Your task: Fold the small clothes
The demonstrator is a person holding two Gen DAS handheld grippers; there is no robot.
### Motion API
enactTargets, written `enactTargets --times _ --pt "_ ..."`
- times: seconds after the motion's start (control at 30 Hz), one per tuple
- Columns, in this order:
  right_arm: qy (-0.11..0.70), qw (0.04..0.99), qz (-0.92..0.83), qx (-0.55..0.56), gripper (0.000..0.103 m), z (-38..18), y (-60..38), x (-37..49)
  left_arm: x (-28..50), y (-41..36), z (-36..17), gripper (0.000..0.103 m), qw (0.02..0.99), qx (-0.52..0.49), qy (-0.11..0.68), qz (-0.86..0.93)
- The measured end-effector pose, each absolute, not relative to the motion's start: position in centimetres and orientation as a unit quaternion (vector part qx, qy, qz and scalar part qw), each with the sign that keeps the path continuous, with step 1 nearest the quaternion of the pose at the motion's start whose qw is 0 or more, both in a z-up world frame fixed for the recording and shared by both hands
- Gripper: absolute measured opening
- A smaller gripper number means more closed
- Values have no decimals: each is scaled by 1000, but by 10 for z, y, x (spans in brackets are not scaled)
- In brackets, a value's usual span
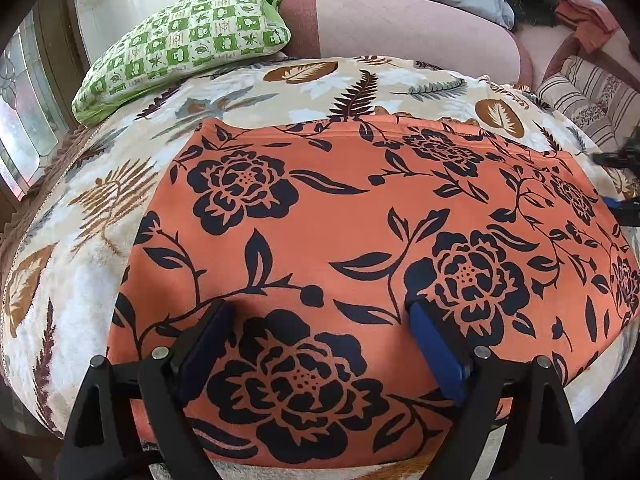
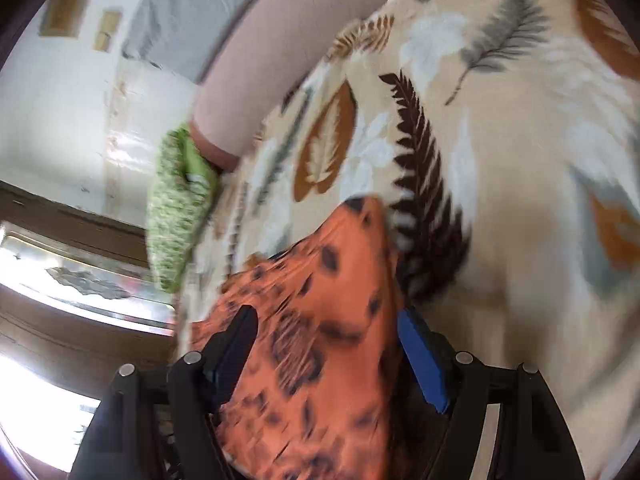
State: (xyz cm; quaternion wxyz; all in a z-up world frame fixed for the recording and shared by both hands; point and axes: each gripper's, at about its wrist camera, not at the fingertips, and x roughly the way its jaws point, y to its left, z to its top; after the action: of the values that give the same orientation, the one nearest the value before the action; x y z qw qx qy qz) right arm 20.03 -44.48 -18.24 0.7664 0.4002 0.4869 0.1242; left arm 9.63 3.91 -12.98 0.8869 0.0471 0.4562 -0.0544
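Note:
An orange cloth with black flowers (image 1: 340,232) lies spread flat on the leaf-patterned bed cover (image 1: 100,208). My left gripper (image 1: 320,308) hovers over its near part, jaws wide open, nothing between the pads. The right gripper's blue pad (image 1: 614,203) shows at the cloth's far right edge. In the blurred right wrist view, my right gripper (image 2: 326,316) stands open over the same orange cloth (image 2: 320,340). The fabric fills the gap between its fingers. I cannot tell whether the pads touch it.
A green checked pillow (image 1: 188,44) lies at the back left of the bed, and shows as a blurred green pillow (image 2: 176,208) in the right wrist view. A pink bolster (image 1: 400,28) runs along the back. Striped cushions (image 1: 588,100) sit at the right. A window (image 1: 24,120) is at the left.

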Motion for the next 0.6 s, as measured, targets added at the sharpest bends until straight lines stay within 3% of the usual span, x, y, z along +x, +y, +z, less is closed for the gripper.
enactTargets --times 0.07,0.13,0.17,0.27,0.33,0.37,0.43,0.47,0.5,0.6 --pt "508 752 124 401 71 -197 -437 222 95 39 -131 92 888 48 453 -54" --pt "523 761 144 356 15 -189 -420 232 94 39 -132 93 889 45 452 -56" --pt "520 771 140 340 12 -181 -414 232 94 40 -132 93 890 44 450 -57" --pt "477 844 101 224 12 -145 -385 219 92 41 -134 94 894 42 441 -60" --pt "494 847 71 184 17 -160 -374 222 90 41 -135 95 898 43 434 -59" --pt "528 827 57 184 24 -181 -375 228 90 40 -135 95 898 45 434 -59" --pt "506 831 45 227 29 -176 -385 223 92 43 -130 95 892 38 446 -64" --pt "501 834 38 226 40 -168 -385 220 93 47 -126 95 890 28 451 -68" --pt "485 847 28 215 60 -153 -385 214 93 51 -122 95 889 16 452 -68" --pt "419 890 13 178 69 -106 -376 185 85 77 -99 95 899 -43 433 -53"
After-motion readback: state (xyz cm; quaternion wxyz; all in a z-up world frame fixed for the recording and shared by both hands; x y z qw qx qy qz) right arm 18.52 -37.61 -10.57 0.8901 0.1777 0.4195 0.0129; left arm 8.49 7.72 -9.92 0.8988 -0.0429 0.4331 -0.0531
